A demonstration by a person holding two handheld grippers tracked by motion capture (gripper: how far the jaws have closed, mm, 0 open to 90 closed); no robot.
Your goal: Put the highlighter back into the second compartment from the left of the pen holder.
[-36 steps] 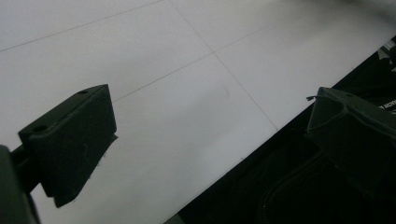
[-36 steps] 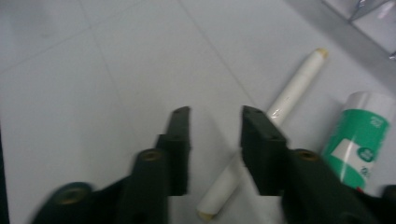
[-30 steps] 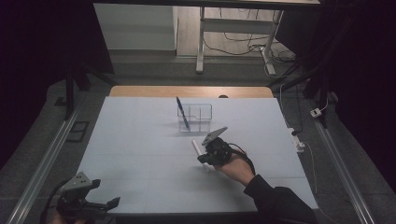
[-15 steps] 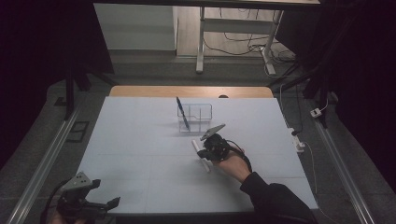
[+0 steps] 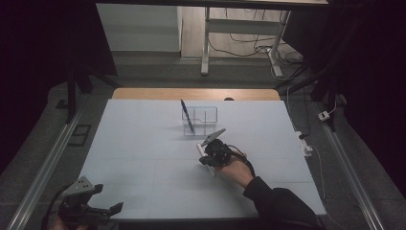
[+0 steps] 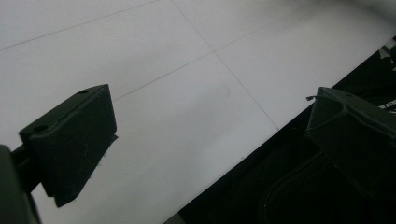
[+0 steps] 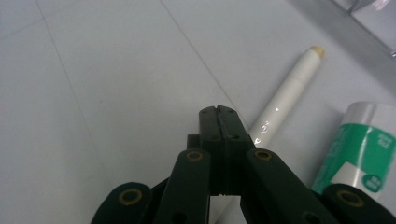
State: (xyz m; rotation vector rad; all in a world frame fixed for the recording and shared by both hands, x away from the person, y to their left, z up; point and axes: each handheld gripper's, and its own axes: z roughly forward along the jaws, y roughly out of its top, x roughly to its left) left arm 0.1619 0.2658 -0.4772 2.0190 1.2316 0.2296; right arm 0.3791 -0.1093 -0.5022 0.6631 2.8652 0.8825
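My right gripper (image 5: 210,154) rests low over the middle of the white table (image 5: 143,143). Seen in the right gripper view, the right gripper (image 7: 219,114) has its jaws pressed together with nothing between them. A white pen (image 7: 285,98) with a yellowish tip lies on the table just right of those jaws, and a green-and-white tube (image 7: 359,149) lies beside it. One end of the white pen (image 5: 200,146) sticks out from under the gripper. My left gripper (image 5: 105,198) hangs at the table's near left corner. The left gripper (image 6: 210,140) is wide open and empty.
A clear plastic organizer (image 5: 200,120) stands past the right gripper, with a blue pen (image 5: 186,115) leaning in it. Metal rails (image 5: 43,172) run along both sides of the table. The table's near edge (image 6: 243,156) crosses between the left jaws.
The right hand and its gripper have edged slightly to the left over the white pen. The left gripper has stayed where it was.
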